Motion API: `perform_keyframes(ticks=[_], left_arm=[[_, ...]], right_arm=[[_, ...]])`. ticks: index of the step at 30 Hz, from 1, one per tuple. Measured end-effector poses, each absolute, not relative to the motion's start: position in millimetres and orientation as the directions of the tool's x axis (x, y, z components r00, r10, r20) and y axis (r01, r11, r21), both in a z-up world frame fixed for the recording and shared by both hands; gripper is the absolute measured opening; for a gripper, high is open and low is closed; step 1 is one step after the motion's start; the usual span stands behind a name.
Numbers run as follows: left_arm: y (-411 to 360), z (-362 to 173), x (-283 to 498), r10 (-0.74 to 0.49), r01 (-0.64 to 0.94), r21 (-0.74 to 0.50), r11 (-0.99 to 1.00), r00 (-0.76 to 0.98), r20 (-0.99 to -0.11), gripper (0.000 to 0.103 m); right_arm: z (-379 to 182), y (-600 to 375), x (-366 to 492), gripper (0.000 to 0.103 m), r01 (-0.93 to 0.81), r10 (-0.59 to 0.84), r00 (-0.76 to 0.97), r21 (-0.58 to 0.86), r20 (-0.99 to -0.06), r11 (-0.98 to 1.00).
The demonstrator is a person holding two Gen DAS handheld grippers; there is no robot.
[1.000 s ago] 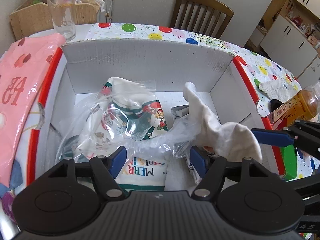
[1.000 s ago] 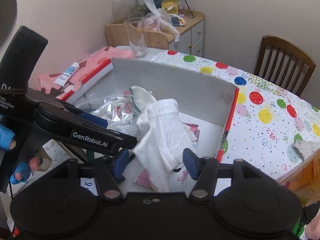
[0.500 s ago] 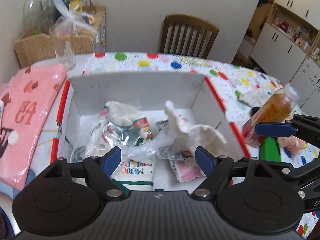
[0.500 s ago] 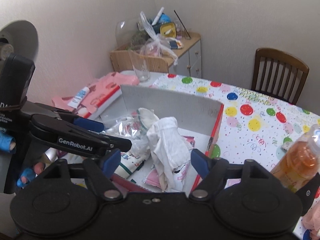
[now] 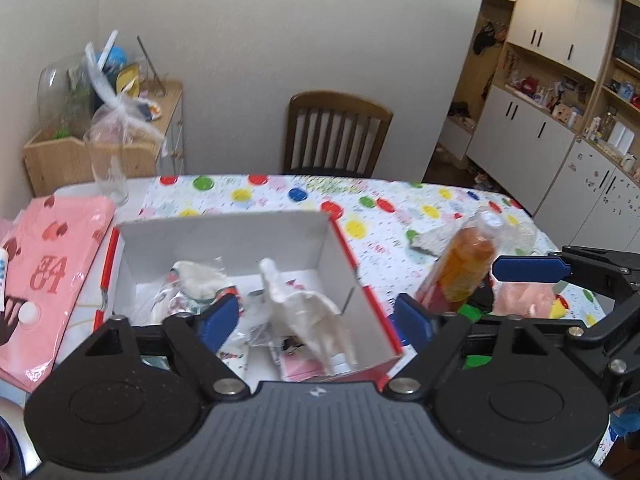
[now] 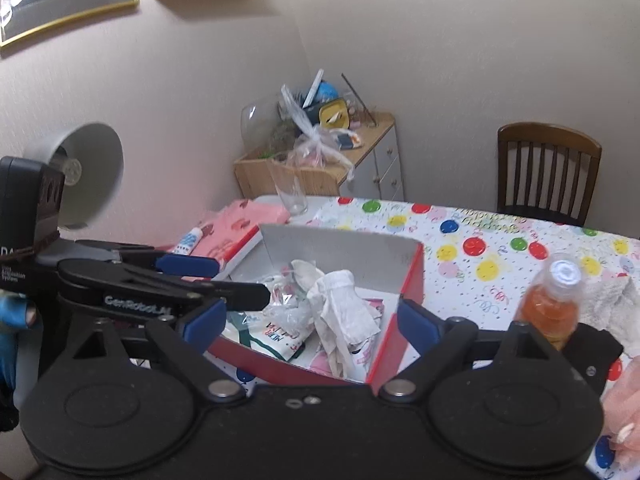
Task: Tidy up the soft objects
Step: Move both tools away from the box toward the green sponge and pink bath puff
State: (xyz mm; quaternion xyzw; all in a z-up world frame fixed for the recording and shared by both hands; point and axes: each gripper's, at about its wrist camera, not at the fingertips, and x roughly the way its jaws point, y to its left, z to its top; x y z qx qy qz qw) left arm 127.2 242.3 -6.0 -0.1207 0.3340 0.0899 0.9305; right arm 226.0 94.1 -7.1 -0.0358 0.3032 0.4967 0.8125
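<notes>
At far left on the table [image 5: 400,216]: pink cloth [image 5: 52,276], flat, limp. Centre: box [image 5: 224,236] with bagged towel [image 5: 196,280] and white cloth [image 5: 308,312] slumped inside. Both light, soft; bag film likely slippery, so better pinched at a bunched fold. Left gripper [image 5: 316,318]: jaws just opening, wide, nothing between. At right: bottle [image 5: 464,268]. Right gripper [image 6: 310,320]: likewise opening, empty.
</notes>
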Motion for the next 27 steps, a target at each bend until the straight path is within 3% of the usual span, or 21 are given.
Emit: perform_keyframes(ticks=[11,14,15,16,27], left_arm=[[180,13,131,0.036,-0.184,-0.197,0.963,0.811,-0.584,0.088],[160,13,138,0.003,-0.157,-0.219,0.963,0.818,-0.575,0.093],[153,12,140,-0.010,-0.148,-0.228,0.962,0.819,-0.574,0.100],[146,11,143,-0.020,-0.142,-0.238,0.961,0.820,-0.571,0.103],[66,-17,182,-0.073,-0.069,-0.245,0.967,0.848,-0.525,0.103]], right_arm=[[9,19,223,0.097,-0.805,0.809,0.397,0.260,-0.432,0.534],[10,-6,225,0.099,-0.788,0.800,0.432,0.256,-0.416,0.559],[10,-16,227,0.099,-0.782,0.796,0.442,0.257,-0.413,0.567],[9,-24,230,0.099,-0.776,0.792,0.451,0.257,-0.411,0.575],[-21,-126,259,0.100,-0.663,0.676,0.576,0.222,-0.459,0.715]])
